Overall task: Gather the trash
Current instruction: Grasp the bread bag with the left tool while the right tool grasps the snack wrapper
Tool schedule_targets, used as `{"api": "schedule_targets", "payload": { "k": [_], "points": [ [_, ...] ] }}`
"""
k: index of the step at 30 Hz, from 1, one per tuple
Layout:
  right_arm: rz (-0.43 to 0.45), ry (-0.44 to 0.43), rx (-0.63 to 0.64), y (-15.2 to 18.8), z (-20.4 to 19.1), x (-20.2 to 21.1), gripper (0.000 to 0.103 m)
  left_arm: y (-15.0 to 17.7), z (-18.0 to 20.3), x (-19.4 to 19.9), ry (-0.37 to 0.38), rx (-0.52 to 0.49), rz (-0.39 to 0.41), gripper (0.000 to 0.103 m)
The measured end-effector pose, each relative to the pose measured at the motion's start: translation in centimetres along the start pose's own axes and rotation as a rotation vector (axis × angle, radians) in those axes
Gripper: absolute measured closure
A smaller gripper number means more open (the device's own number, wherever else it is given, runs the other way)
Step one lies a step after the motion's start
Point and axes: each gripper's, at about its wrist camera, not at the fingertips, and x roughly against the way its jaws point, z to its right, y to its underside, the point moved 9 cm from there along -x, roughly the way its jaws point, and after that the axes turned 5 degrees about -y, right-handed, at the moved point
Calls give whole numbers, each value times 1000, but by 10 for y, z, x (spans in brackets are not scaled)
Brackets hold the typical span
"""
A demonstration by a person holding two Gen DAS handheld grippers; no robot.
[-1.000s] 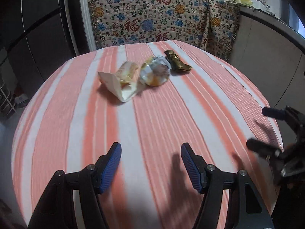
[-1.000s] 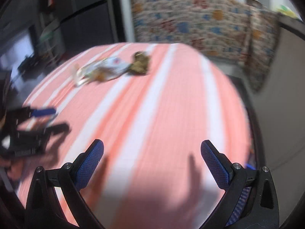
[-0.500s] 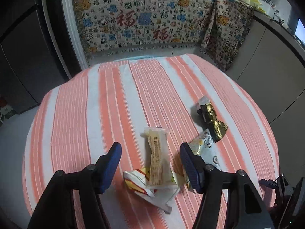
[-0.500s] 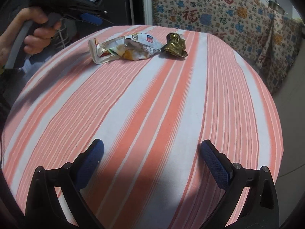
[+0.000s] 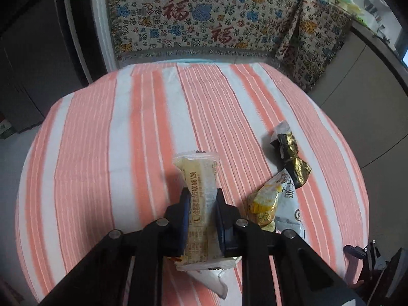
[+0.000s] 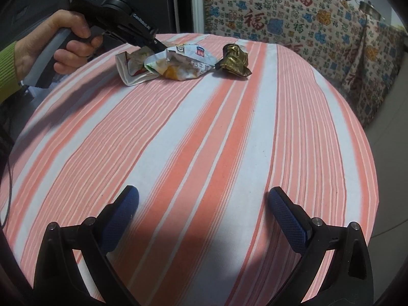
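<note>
- The left gripper (image 5: 202,199) has just been closing; its blue-padded jaws now pinch a long, pale yellow, translucent plastic snack wrapper (image 5: 200,178) across its middle, the crimped end sticking out past the tips.
- Under that wrapper's near end lies a white, crumpled wrapper (image 5: 211,281) with a red-printed inside, flat on the table.
- Just to the right of the pinched wrapper sits a crinkled white and yellow foil packet (image 5: 275,199) with printed characters, partly behind the gripper's right finger.
- Touching the far end of that packet is a twisted gold and black foil wrapper (image 5: 290,155), shiny and creased.
- All the trash rests on a rounded table under a ribbed cloth with orange and white stripes (image 5: 142,127).
- Beyond the table hangs a patterned fabric cover (image 5: 204,15) with red characters and blue flowers.
- The right gripper (image 6: 202,211) has its jaws wide apart with nothing between them, over bare striped cloth near the table's front edge, well apart from the trash.
- From the right wrist view, a hand (image 6: 68,43) in a green knit sleeve (image 6: 7,71) grips the left tool's handle.
</note>
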Motion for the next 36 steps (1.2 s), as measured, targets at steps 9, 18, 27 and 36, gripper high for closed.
{"api": "schedule_targets", "payload": {
  "k": [9,18,27,36],
  "points": [
    [-2,0,0,1,-1,0,1,92,-35,64,-135,62,64,85],
    [-1,17,-10,2,0,0,1,163,-17,47,-166,149,106,81],
    [11,34,-32,2,7,2,1,160,-11,35,-248,112,176,40],
    [33,-63,-158,-36,11,0,2,159,-11,35,-254,112,171,36]
  ]
}}
